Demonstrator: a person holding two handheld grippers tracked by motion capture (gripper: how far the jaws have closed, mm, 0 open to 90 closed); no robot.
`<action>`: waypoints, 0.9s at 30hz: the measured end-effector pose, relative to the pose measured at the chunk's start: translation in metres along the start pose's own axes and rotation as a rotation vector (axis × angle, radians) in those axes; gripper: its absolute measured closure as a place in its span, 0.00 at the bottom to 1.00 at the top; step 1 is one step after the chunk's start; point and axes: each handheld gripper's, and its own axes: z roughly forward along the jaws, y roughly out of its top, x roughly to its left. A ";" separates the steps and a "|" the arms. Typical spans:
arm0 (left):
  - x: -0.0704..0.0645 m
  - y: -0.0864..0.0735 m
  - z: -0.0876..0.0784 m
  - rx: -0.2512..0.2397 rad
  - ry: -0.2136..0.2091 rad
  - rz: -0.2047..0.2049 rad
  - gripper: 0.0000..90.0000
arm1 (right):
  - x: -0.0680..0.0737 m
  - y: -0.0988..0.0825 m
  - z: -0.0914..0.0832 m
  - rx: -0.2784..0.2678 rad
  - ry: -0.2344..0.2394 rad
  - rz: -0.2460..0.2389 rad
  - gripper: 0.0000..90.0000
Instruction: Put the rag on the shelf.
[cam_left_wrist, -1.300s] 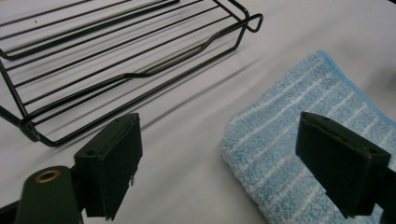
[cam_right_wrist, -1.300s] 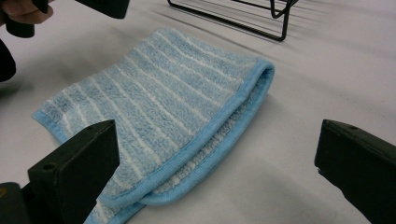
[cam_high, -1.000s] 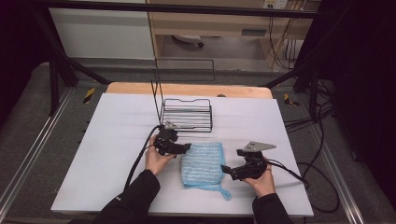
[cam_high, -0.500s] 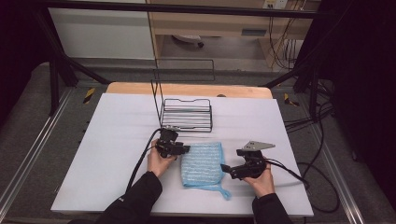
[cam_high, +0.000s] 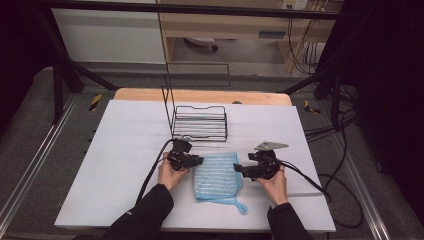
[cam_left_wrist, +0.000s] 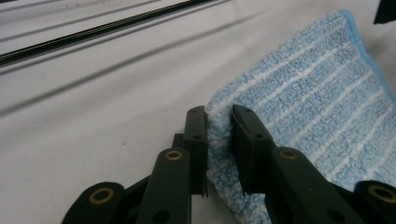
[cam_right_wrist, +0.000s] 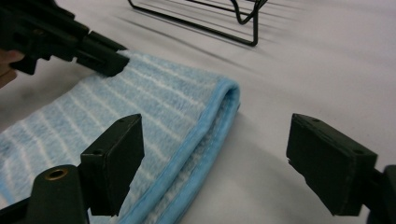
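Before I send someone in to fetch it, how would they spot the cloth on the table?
On the white table, look in front of the black wire rack, towards the person. Between the two hand-held grippers lies the folded blue towel. It is the one soft thing there: light blue terry with thin white stripes and a blue hem.

- The folded cloth (cam_high: 216, 176), lying between the two claws, is coloured light blue, crossed by thin white stripes and edged with a plain blue hem.
- Both the left gripper (cam_high: 199, 160) and the right gripper (cam_high: 236, 168) are finished in black.
- The wire rack (cam_high: 200, 123), beyond the left claw, is black.
- The table cover (cam_high: 125, 145) beneath them is white.
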 end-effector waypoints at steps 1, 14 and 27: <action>0.000 0.000 0.000 -0.002 0.003 0.004 0.84 | -0.001 0.002 0.003 0.003 -0.006 0.002 0.24; 0.004 -0.003 0.002 -0.020 -0.019 0.005 0.85 | -0.008 0.006 0.033 0.041 -0.019 0.026 0.54; 0.002 -0.004 0.002 -0.026 -0.008 0.012 0.85 | -0.005 0.007 0.038 0.097 0.042 0.118 0.77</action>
